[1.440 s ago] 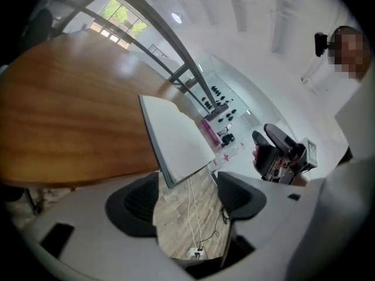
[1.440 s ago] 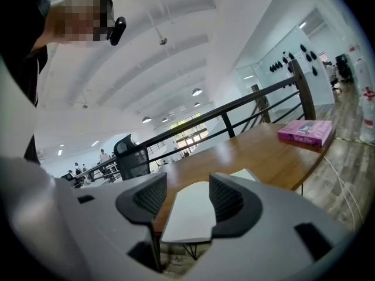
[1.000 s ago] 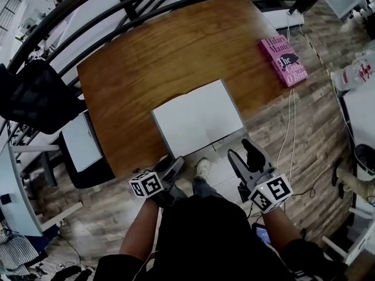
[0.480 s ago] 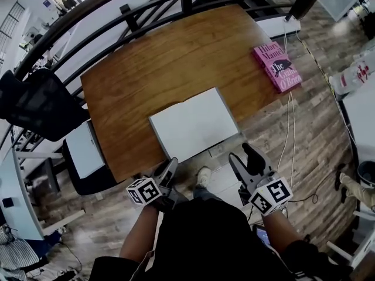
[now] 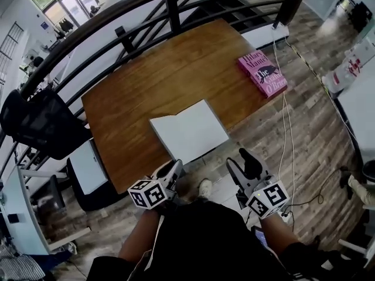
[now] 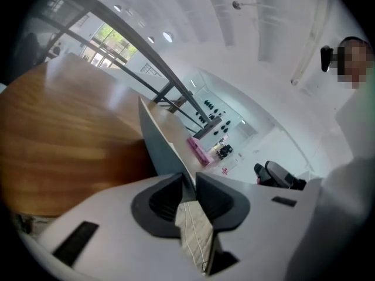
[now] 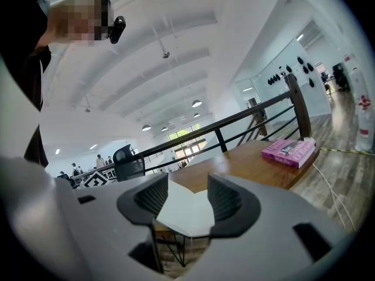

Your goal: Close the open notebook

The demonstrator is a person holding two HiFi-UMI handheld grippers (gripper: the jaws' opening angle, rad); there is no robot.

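Observation:
The open notebook [image 5: 190, 130] lies white on the brown table [image 5: 146, 75], at its near edge. My left gripper [image 5: 174, 167] is at the notebook's near-left corner. Its jaws have just been closing, and in the left gripper view [image 6: 188, 183] they pinch that corner. The left half [image 6: 170, 130] tilts up, showing its grey underside and a shadow on the wood. My right gripper [image 5: 241, 163] hangs open just off the table's near edge, right of the notebook. In the right gripper view the notebook [image 7: 184, 209] shows beyond the right gripper [image 7: 188, 186], which holds nothing.
A pink book [image 5: 262, 73] lies at the table's far right corner. A black railing [image 5: 117, 16] runs behind the table. A black chair [image 5: 41, 124] and a pale low stand [image 5: 88, 165] are to the left. Cables [image 5: 287, 127] trail over the floor at the right.
The left jaws went from wide open to pinched on the notebook's near-left corner. Both grippers rose. The notebook now looks narrower, its left half tipping up.

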